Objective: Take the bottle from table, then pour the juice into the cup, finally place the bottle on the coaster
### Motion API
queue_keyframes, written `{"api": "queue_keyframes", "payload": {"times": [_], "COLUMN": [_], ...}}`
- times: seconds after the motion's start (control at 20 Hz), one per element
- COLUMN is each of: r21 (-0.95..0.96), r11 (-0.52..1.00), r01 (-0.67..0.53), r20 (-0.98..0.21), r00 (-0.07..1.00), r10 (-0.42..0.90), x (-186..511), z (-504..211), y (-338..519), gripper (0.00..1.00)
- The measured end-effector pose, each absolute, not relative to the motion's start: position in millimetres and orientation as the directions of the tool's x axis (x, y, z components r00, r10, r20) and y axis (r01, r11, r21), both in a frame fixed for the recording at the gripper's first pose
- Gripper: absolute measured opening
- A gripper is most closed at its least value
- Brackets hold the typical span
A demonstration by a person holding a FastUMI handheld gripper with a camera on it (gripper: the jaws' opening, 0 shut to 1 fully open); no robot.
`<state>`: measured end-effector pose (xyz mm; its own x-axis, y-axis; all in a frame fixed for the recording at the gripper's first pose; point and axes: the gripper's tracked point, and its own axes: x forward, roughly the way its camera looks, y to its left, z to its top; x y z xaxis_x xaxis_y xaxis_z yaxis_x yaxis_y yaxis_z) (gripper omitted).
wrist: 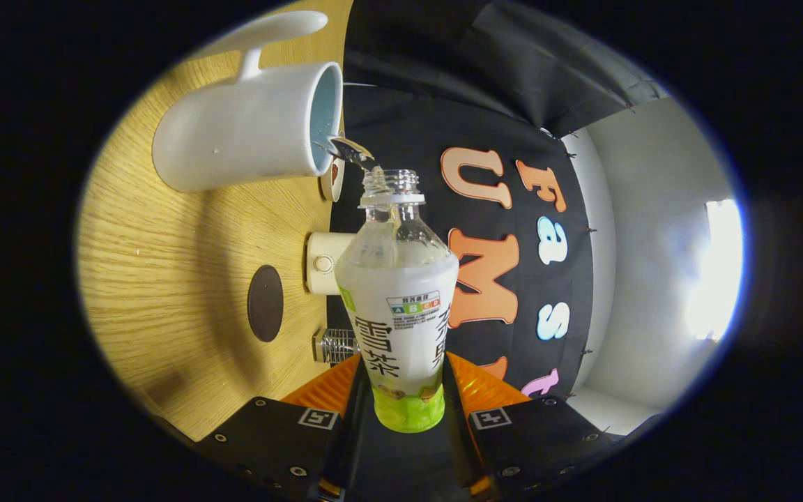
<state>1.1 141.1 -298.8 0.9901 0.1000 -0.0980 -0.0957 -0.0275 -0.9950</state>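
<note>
Gripper view is showing the gripper [401, 390] grasping the bottle [399, 307] between both fingers, the bottle's long axis running straight ahead, tipped so its open mouth is reaching the rim of the cup [248, 132] and juice is trickling in.

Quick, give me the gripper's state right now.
Gripper: shut on the bottle, both fingers pressing its lower body, tipped so juice runs into the white cup.

Wooden table [164, 279] — white wall [652, 209], bright light [719, 268].
</note>
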Motion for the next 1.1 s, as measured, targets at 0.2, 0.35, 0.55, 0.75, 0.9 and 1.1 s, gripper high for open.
{"api": "queue_keyframes", "payload": {"times": [0.2, 0.35, 0.55, 0.75, 0.9, 1.1], "r21": [-0.996, -0.996, -0.996, -0.996, -0.996, -0.996], "r11": [-0.031, -0.044, -0.055, -0.069, -0.072, -0.079], "r01": [-0.081, -0.077, -0.073, -0.059, -0.045, -0.031], "r20": [-0.083, -0.081, -0.079, -0.067, -0.054, -0.042], "r00": [0.991, 0.99, 0.99, 0.989, 0.989, 0.988], "r10": [0.101, 0.111, 0.118, 0.129, 0.136, 0.145], "x": [-1.2, -0.8, -0.6, -0.3, 1.2, 3.8], "z": [-295.8, -293.5, -292.2, -290.0, -289.0, -286.3], "y": [143.3, 144.7, 145.9, 147.7, 147.5, 149.9], "gripper": [0.55, 0.55, 0.54, 0.54, 0.54, 0.54]}}
